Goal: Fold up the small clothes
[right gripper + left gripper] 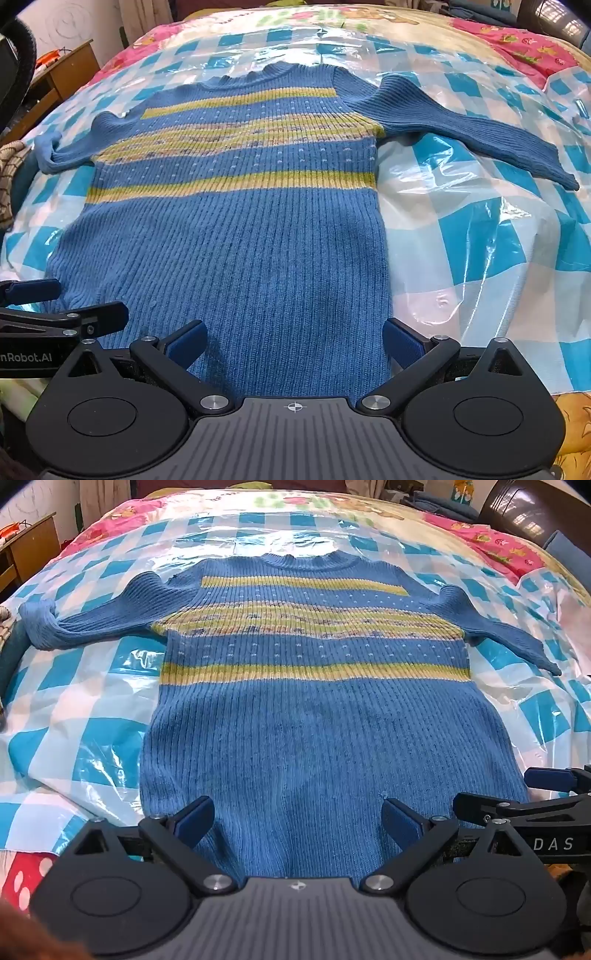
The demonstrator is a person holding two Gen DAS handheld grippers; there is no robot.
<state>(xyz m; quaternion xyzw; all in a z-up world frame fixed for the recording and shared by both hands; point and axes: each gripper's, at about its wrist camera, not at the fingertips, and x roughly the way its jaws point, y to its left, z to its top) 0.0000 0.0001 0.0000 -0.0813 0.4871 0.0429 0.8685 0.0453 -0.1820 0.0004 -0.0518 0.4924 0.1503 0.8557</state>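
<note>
A small blue ribbed sweater (306, 716) with yellow-green stripes lies flat on the bed, collar at the far end, both sleeves spread out sideways. My left gripper (297, 819) hangs open just above the sweater's near hem, left of the middle, with only cloth below its blue pads. In the right wrist view the same sweater (236, 229) fills the left half. My right gripper (295, 338) is open over the hem's right part, its right finger at the sweater's side edge. The two grippers hang side by side.
A clear plastic sheet (92, 709) covers a blue-and-white checked bedspread (487, 229). Pink patterned bedding (495, 542) lies at the far end. A wooden desk (26, 550) stands at the far left, and a dark chair (532, 509) at the far right.
</note>
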